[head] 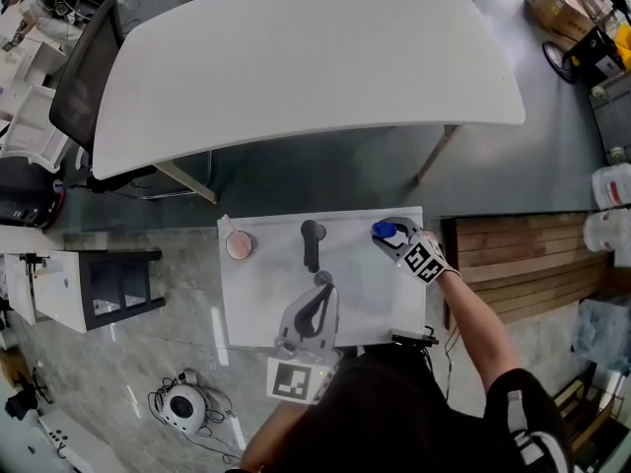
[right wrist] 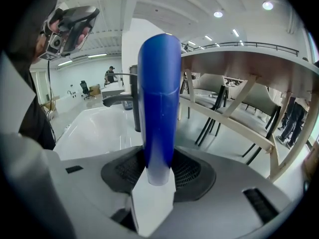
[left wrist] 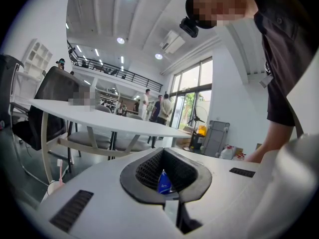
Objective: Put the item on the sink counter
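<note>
1. The right claw (head: 396,236) is clamped on the blue tube (head: 384,231) above the far right corner of the worktop (head: 380,299). The left claw (head: 317,302) is closed and empty.
2. Released this near the edge, the tube could roll off.
3. Stood on end, it would probably topple, being tall and narrow.

A white rectangular sink counter (head: 394,304) stands before a large white curved table (head: 315,57), with a slatted wooden bench (head: 523,254) to its right. On the counter, a black metal faucet (head: 312,242) sits mid-back and a pink round cup (head: 239,245) back left. A blue plastic tube (head: 383,230), between the jaws of the right gripper (head: 388,233), is at the back right corner. The left gripper (head: 323,281) is at the near edge.
</note>
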The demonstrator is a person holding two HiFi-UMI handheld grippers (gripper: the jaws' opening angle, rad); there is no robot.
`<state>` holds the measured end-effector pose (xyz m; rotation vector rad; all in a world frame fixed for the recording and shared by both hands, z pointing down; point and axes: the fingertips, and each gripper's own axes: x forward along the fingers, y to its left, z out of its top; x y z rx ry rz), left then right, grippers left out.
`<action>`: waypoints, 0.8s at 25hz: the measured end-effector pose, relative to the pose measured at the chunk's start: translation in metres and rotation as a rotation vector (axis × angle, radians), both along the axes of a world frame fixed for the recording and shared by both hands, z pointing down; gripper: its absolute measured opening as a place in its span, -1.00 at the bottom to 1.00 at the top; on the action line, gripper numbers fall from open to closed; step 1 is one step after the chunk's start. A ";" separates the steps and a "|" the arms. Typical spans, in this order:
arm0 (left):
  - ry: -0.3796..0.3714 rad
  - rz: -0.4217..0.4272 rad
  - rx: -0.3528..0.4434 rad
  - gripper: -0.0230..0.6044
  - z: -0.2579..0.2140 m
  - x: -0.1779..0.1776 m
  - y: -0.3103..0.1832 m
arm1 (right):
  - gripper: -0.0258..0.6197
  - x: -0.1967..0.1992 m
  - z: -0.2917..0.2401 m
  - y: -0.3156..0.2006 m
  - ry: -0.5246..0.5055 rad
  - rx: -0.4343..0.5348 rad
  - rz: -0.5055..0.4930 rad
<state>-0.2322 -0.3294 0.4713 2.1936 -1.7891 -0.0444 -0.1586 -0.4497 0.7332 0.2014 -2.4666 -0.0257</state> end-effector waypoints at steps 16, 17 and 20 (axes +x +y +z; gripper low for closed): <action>0.006 -0.012 -0.016 -0.88 0.005 0.000 0.002 | -0.42 0.002 0.012 0.002 -0.017 0.015 -0.023; 0.007 -0.013 -0.013 -0.88 0.005 0.000 0.002 | -0.42 0.001 0.012 0.002 -0.019 0.016 -0.024; 0.006 -0.015 -0.011 -0.88 0.004 0.000 0.003 | -0.41 0.001 0.012 0.001 -0.028 0.015 -0.020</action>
